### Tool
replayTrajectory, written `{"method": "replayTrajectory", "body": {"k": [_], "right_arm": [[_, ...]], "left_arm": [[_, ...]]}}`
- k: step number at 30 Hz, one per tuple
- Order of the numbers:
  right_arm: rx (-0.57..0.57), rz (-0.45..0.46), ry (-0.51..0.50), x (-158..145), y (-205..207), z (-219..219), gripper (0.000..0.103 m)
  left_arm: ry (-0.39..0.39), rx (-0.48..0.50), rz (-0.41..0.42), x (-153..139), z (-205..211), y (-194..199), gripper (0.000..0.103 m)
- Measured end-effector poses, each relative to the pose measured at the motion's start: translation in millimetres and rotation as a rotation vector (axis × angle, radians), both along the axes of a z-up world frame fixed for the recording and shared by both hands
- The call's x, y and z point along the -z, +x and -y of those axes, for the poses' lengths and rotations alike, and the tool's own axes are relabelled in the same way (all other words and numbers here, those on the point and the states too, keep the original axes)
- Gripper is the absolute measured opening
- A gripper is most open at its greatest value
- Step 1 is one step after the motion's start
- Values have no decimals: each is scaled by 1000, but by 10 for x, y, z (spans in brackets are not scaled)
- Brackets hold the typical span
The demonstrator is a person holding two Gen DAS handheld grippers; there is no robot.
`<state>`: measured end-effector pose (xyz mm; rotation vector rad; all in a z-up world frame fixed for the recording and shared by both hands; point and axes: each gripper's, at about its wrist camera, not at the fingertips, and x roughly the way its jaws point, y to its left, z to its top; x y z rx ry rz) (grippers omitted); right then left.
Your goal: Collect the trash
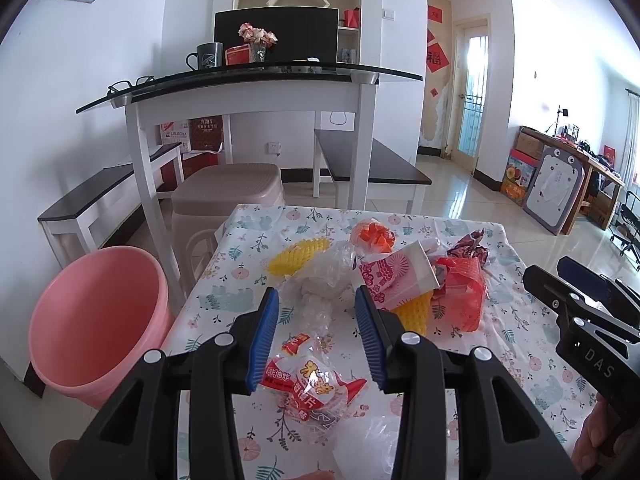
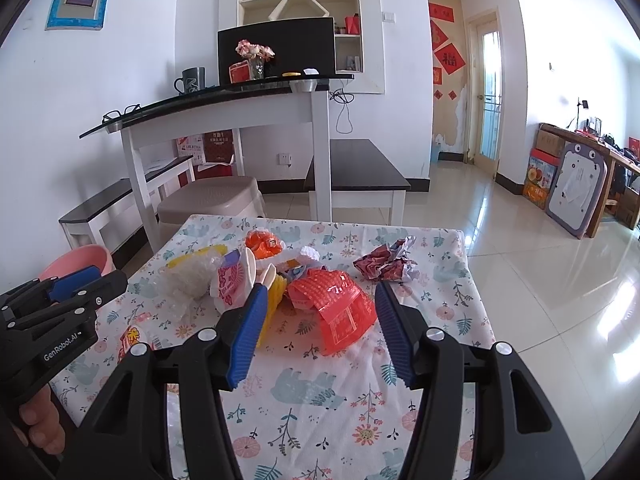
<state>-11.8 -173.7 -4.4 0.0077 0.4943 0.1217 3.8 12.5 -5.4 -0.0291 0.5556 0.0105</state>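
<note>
Blue-padded left tool spread, empty, above snack wrapper | right tool spread, empty, near red plastic net | trash heaped mid-table on floral cloth | pink bin left of table

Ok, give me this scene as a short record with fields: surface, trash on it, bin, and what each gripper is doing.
surface: table with floral tablecloth
trash: red plastic wrapper; crumpled dark red paper; clear plastic bag; snack packet; pink patterned paper bag
bin: pink bucket, on the floor left of the table
left gripper: open, above the snack packet, holding nothing
right gripper: open, near the red plastic wrapper, holding nothing
</note>
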Motion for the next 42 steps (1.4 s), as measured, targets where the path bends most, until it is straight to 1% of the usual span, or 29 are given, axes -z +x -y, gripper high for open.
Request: {"method": "replayTrajectory", "body": {"k": [17,22,26,30,33,34,37,42], "right_arm": [[1,-11,0,24,33,-12,56],[-2,-16,-3,31,55,-11,56],[-5,-24,-2,53,74,1,56],[-5,-36,5,84,96,27,56],[-7,-44,10,105,124,37,56],[-9,-49,12,119,135,38,56],[-15,-63,17,154,174,32,56],[-28,-86,22,217,234,36,56]], "left_arm": [[-7,0,-5,31,-24,21,39],[-8,18,1,44,-51,30,39],[-16,45,10,4,-145,25,39],[-39,30,16,-48,-359,6,40],[-66,32,-1,-50,-534,1,41],[-73,31,-9,-38,-583,2,43],[-103,42,-65,54,-687,13,47],[-161,73,-160,267,-663,57,49]]}}
